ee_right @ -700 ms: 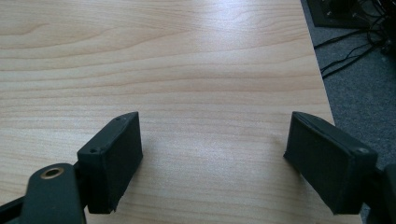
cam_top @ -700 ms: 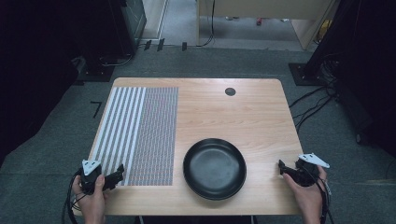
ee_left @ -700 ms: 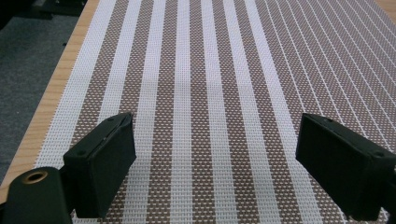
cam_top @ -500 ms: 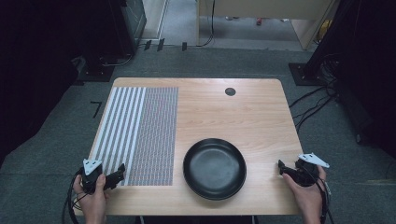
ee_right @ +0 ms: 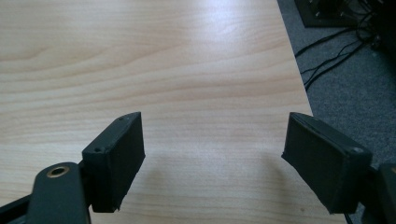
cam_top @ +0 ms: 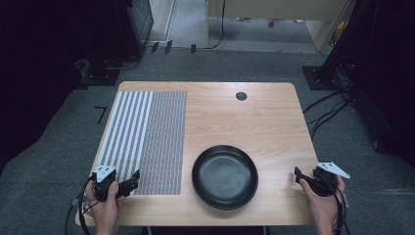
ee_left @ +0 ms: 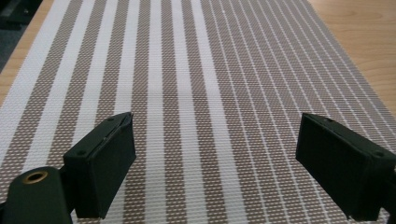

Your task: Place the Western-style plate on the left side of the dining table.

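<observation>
**Two grippers rest at the near corners of a table, jaws apart and holding nothing**

A person stands at the near edge of a light wooden table [cam_top: 254, 122], a gripper in each hand. The left hand [cam_top: 105, 205] holds the left gripper [cam_top: 133, 179] at the near left corner, over the near end of a striped woven placemat [cam_top: 151, 132]. In the left gripper view, its two black jaws stand wide apart with only the mat's brown and white weave between them; nothing is gripped.

The right hand [cam_top: 320, 203] holds the right gripper [cam_top: 297, 174] at the near right corner, its grey three-cornered plate [cam_top: 333, 170] on top. In the right gripper view, the jaws are spread as widely, over bare wood near the table's right edge, with grey carpet [ee_right: 355, 79] and dark cables [ee_right: 336, 51] beyond it. This gripper too holds nothing.

Between the two hands, a round black pan [cam_top: 224, 176] sits on the wood near the front edge, just beside the placemat's right side and well apart from both grippers. It looks empty. The placemat covers the left part of the table from near edge to far edge, with broad stripes on its left and fine lines on its right. A small dark round hole [cam_top: 241, 96] lies near the far edge of the table. Cables trail from each gripper down past the wrists.
</observation>
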`<state>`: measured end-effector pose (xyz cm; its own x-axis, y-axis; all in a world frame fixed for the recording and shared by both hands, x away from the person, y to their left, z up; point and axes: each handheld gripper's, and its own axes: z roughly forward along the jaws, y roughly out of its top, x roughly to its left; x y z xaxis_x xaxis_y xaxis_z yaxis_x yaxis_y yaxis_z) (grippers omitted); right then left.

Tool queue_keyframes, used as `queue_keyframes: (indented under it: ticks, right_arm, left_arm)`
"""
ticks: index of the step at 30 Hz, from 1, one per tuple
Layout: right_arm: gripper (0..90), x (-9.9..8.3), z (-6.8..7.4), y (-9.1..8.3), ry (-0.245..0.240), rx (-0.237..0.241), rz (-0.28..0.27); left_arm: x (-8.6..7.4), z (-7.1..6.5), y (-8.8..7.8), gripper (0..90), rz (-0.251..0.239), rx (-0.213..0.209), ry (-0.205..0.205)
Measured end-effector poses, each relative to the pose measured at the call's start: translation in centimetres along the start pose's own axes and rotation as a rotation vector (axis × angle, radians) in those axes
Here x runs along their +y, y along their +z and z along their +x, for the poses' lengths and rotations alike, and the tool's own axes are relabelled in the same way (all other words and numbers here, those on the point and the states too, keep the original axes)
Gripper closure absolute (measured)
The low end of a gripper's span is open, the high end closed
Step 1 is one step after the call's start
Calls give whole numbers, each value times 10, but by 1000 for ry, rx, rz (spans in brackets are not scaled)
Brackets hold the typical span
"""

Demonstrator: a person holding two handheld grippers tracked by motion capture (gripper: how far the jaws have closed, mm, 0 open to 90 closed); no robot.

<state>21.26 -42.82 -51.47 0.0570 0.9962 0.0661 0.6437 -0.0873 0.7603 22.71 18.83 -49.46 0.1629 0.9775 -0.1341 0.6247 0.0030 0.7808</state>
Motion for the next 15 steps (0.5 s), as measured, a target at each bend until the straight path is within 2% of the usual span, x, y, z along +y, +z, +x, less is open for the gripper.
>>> queue_keyframes:
  ticks: [5, 15]
  right_arm:
    - [216, 2, 9, -4, -5, -3, -22]
    - [231, 4, 25, -8, -12, 10, -31]
  left_arm:
    - [0, -9, 1, 119, -2, -12, 16]
    - [1, -23, 2, 119, -6, -40, 39]
